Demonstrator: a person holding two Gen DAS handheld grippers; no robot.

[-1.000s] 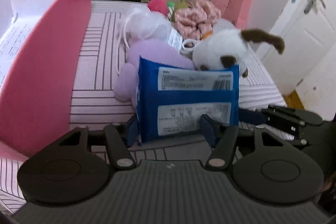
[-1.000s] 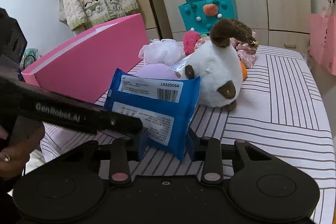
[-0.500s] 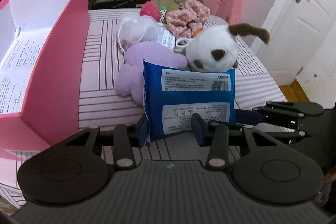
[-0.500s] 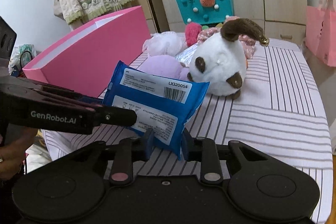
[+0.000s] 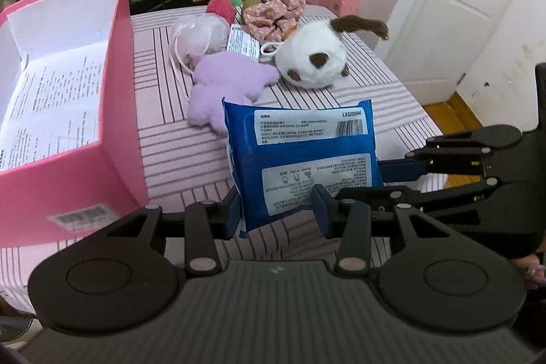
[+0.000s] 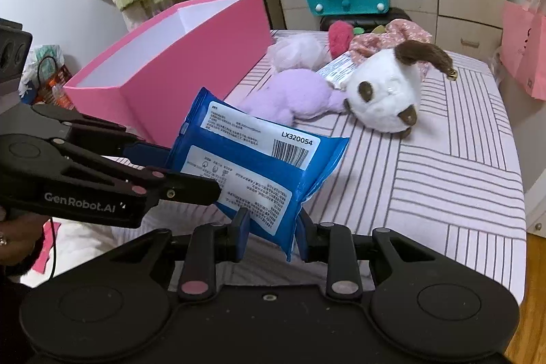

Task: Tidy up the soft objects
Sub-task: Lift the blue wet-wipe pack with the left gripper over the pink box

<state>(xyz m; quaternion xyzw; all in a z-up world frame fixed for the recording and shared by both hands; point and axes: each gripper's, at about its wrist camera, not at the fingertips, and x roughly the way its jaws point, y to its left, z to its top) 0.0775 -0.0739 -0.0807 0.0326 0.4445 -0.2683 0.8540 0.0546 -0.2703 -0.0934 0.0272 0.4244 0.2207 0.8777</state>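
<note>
Gripping the blue wipes pack (image 5: 300, 156), left gripper (image 5: 278, 208) and right gripper (image 6: 273, 232), now higher above the striped bed (image 6: 443, 166).

Soft things beside an open pink box

A blue plastic wipes packet (image 5: 300, 156) with white printed labels hangs upright above the striped surface (image 5: 177, 156), off it. Behind lie a lilac plush (image 5: 225, 87), a white round plush with brown ear (image 5: 312, 57), a white mesh pouf (image 5: 196, 38) and floral scrunchie (image 5: 276, 11); the pink cardboard box (image 5: 116, 111) stands left.
</note>
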